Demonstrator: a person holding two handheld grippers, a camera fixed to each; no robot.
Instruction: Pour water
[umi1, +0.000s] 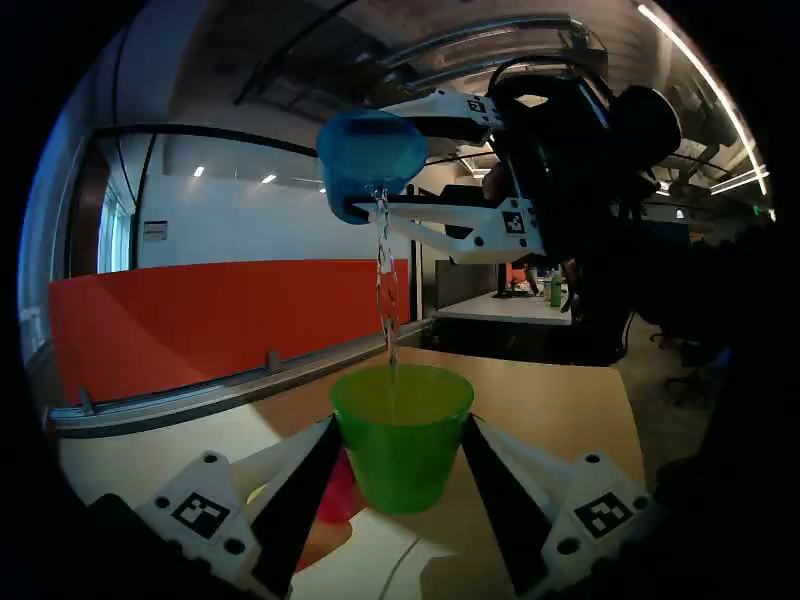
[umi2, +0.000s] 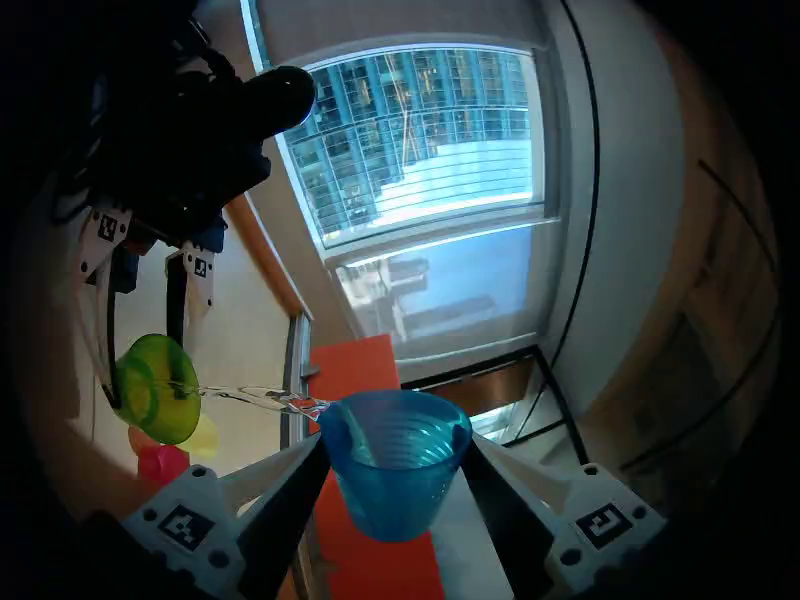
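Green cup (umi1: 402, 440) sits nearest your left lens, upright, pinched between the two fingers of your left gripper (umi1: 400, 432); one finger presses each side of its wall. You hold it over the pale table (umi1: 560, 400).

Above it, your right gripper (umi1: 372, 160) clamps a blue cup (umi1: 370, 160) from both sides, tipped over with its mouth turned down towards the green one. The two cups are apart, not touching.

Water (umi1: 384, 280) leaves the blue cup's lower lip in a thin, twisting stream and drops into the open mouth of the green cup. How full the green cup is cannot be told through its wall.

In the right gripper view, the blue cup's ribbed inside wall shows, with water gathered at the pouring lip; how much remains is unclear.

Under the green cup, a pink cup (umi1: 340, 490) and a yellow cup (umi1: 262, 492) rest on the table, just beside each other. Their contents are hidden.

An orange wall panel (umi1: 200, 320) runs behind the table.
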